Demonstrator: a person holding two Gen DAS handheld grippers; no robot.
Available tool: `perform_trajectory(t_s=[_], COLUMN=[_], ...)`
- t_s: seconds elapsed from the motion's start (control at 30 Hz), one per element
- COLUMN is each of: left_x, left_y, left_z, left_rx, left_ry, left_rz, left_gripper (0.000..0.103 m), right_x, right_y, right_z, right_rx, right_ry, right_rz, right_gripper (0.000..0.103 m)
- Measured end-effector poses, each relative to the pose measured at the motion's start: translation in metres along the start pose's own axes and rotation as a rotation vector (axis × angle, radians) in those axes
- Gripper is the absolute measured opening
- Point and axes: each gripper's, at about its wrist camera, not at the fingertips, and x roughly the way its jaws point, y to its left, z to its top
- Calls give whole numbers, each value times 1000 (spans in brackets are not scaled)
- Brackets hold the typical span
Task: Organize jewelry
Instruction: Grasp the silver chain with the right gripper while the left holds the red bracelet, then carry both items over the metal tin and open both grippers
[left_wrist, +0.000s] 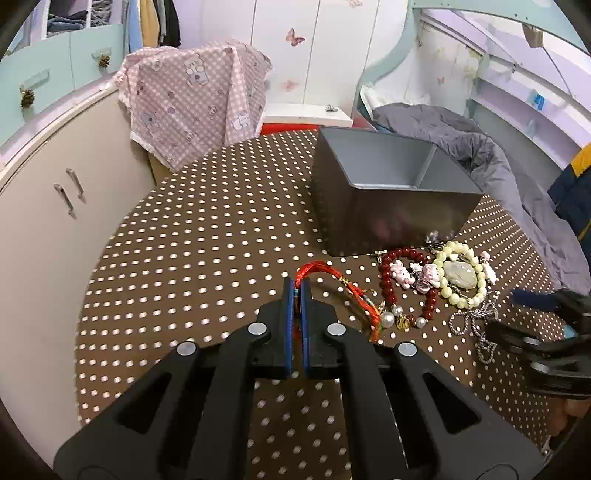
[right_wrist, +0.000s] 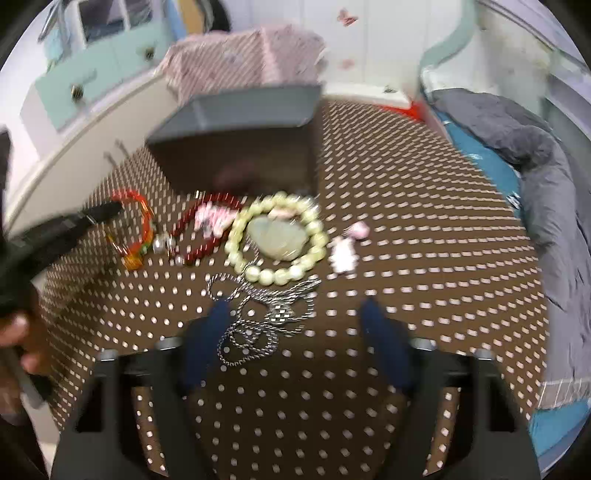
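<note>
The red cord bracelet (left_wrist: 334, 291) is pinched by the closed left gripper (left_wrist: 297, 291) on the dotted table (left_wrist: 192, 236). The silver chain (right_wrist: 258, 321), near the grey box (left_wrist: 384, 192), is straddled by the half-open right gripper (right_wrist: 293, 314).

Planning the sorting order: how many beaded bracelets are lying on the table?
2. The dark red bead bracelet lies in front of the grey box, and the pale green bead bracelet lies to its right, ringing a pale stone. Others may be hidden behind the box.

both wrist views share jewelry (left_wrist: 436, 284)
</note>
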Motion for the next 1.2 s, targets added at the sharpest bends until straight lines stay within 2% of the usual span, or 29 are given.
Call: perform_trajectory(t_s=[0.03, 0.07, 0.1, 0.13, 0.23, 0.4, 0.7, 1.0, 1.2], left_x=[-6, -11, -15, -18, -27, -44, -88, -115, -110], left_y=[1, 2, 4, 7, 15, 21, 19, 6, -8], left_z=[-1, -3, -4, -3, -2, 4, 27, 79, 120], left_rx=[2, 3, 1, -4, -4, -14, -5, 47, 73], left_ry=[-5, -10, -15, -19, -36, -74, -183, -300, -335], left_rz=[-1, -3, -3, -6, -10, -30, -77, -116, -143], left_gripper=[3, 3, 3, 3, 3, 3, 3, 3, 3], right_x=[-1, -1, -3, -4, -15, -57, -136, -191, -184], right_y=[4, 5, 6, 6, 5, -4, -12, -5, -7], right_z=[-1, -1, -1, -1, -2, 6, 53, 114, 153], right_rx=[-24, -31, -35, -45, -51, -55, -82, -161, -168], right_ry=[-25, -22, -22, -20, -41, -117, -287, -464, -482], right_rz=[-17, -3, 9, 24, 48, 137, 264, 259, 268], right_gripper=[45, 23, 18, 16, 16, 16, 16, 16, 16])
